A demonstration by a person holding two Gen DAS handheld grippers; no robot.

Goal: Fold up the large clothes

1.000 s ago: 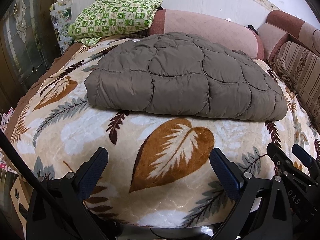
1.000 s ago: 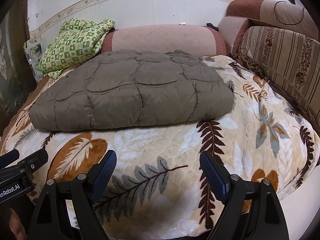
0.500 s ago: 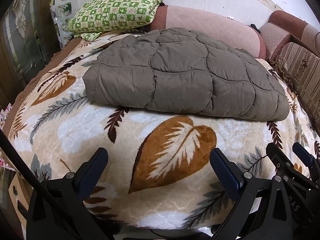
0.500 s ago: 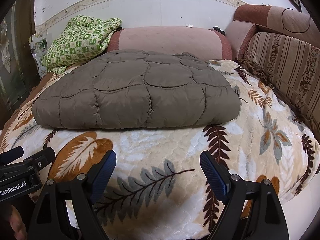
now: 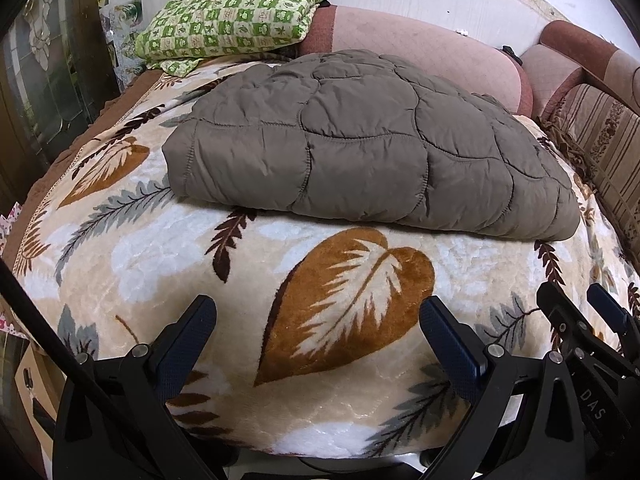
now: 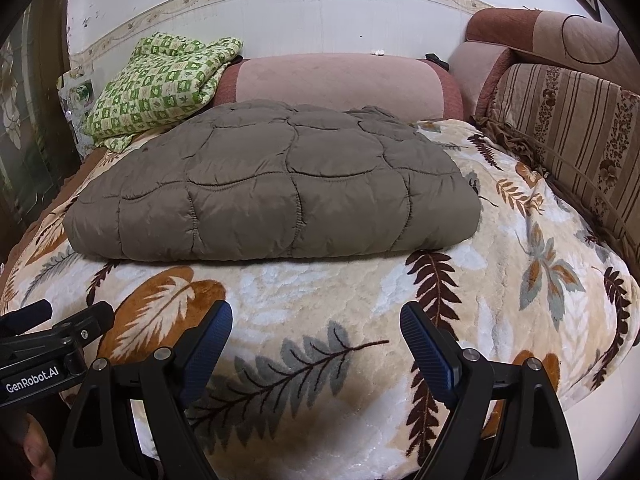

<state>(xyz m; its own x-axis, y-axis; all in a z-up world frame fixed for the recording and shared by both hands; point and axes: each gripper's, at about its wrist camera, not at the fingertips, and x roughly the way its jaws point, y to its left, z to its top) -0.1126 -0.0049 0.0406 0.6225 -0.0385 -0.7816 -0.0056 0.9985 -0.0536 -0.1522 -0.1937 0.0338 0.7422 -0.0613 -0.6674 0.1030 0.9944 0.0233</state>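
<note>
Change: both views have closed in on the quilted jacket [image 5: 360, 148] over the last second; it sits larger and lower in each frame, so the tools are advancing toward it.
Jacket: a brown quilted garment, lying as a thick rectangular bundle on the bed, centre of both frames, its near edge rounded and doubled over.
Meaning for the task: it looks partly folded already; the approach suggests another fold or a squaring-up comes next, though which I cannot tell.
Left tool [image 5: 316, 344]: jaws spread wide, holding nothing, at the bottom of its frame over the leaf-print blanket [image 5: 132, 256], well short of the jacket's near edge.
Right tool [image 6: 316, 340]: also spread wide and empty, at the bottom of its frame, likewise short of the jacket; the left tool's body shows at lower left of this view.
Bed cover: cream blanket with brown and grey leaves, bare between tools and jacket.
Beyond: a green checked cloth [image 6: 160, 80] at upper left, a pink bolster [image 6: 340, 84] behind the jacket, a striped cushion [image 6: 572, 120] at right.
Risk: puffy, slick fabric may slip or spring open.
</note>
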